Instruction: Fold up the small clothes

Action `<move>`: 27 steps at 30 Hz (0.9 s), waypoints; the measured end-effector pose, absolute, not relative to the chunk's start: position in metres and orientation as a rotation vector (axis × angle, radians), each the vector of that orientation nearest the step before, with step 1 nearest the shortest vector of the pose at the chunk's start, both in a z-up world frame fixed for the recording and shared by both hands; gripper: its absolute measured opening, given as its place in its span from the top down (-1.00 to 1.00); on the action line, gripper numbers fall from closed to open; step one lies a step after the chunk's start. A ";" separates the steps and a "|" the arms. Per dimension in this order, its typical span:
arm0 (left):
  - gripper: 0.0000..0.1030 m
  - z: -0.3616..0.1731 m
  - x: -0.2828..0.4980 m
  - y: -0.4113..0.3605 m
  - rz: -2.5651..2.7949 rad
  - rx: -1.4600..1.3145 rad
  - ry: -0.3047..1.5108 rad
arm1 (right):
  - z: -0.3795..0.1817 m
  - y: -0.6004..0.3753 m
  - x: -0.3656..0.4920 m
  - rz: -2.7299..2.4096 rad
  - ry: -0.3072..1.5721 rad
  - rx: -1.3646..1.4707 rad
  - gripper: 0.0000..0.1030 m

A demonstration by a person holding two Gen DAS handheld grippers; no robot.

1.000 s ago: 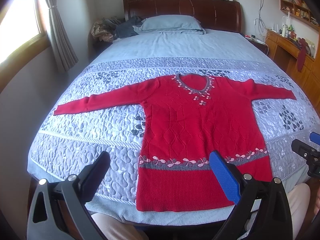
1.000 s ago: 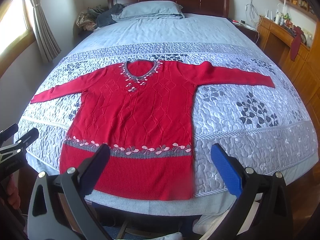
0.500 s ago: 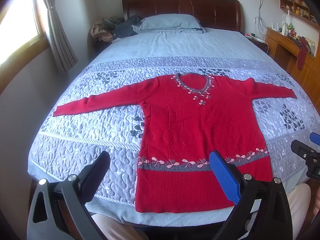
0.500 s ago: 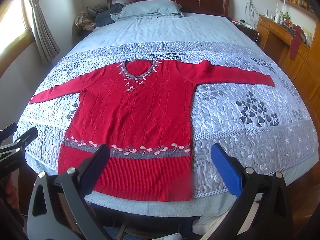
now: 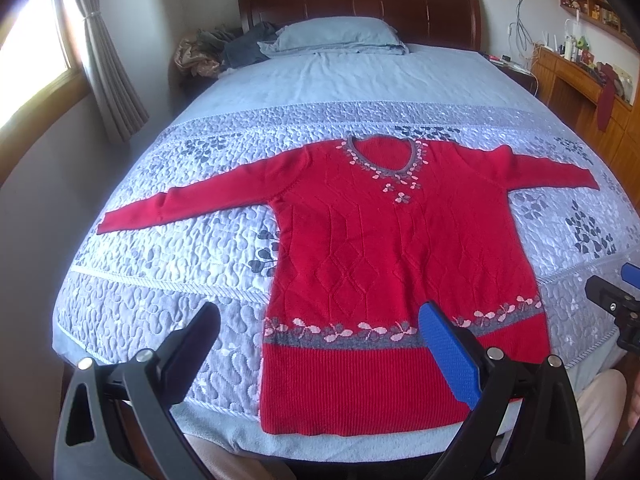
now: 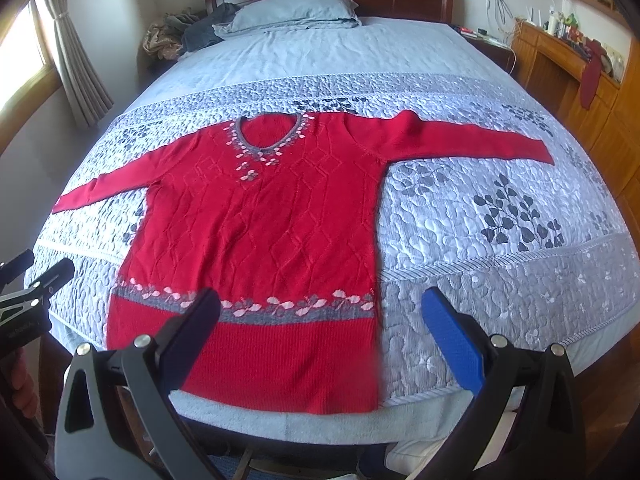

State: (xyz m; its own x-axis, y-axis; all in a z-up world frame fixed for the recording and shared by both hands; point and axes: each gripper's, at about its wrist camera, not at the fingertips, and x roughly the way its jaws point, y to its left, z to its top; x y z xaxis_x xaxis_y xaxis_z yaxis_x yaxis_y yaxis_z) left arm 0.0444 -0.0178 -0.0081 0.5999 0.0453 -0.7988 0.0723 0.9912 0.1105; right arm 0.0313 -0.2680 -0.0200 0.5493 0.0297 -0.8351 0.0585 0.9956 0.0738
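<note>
Both of my tools hang spread wide and hold nothing: left hand-held gripper [image 5: 320, 344] above the hem of the red sweater [image 5: 392, 264], right hand-held gripper [image 6: 320, 332] over its lower right corner. I see the sweater flat, sleeves outstretched, on the quilted bed [image 6: 500, 272].

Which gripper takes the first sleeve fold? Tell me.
Probably left. The left gripper hangs open beside the red sweater, facing its near sleeve. The right gripper, equally open, faces mostly bare quilt.
</note>
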 end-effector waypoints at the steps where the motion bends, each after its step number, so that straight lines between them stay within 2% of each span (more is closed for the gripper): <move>1: -0.93 -0.012 0.052 -0.021 -0.018 0.137 0.939 | -0.023 -0.276 0.038 -0.007 0.994 0.108 -0.94; 6: -0.93 -0.031 0.095 -0.042 -0.005 0.136 0.986 | -0.036 -0.350 0.091 -0.091 1.011 0.135 -0.94; 13: -0.93 -0.050 0.175 -0.084 0.026 0.121 0.986 | -0.072 -0.552 0.209 -0.371 1.083 0.203 -0.94; 19: -0.93 -0.072 0.230 -0.115 0.042 0.094 1.000 | -0.121 -0.682 0.266 -0.440 1.167 0.377 -0.94; 27: -0.93 -0.105 0.259 -0.130 0.069 0.139 1.033 | -0.170 -0.752 0.299 -0.467 1.192 0.563 -0.94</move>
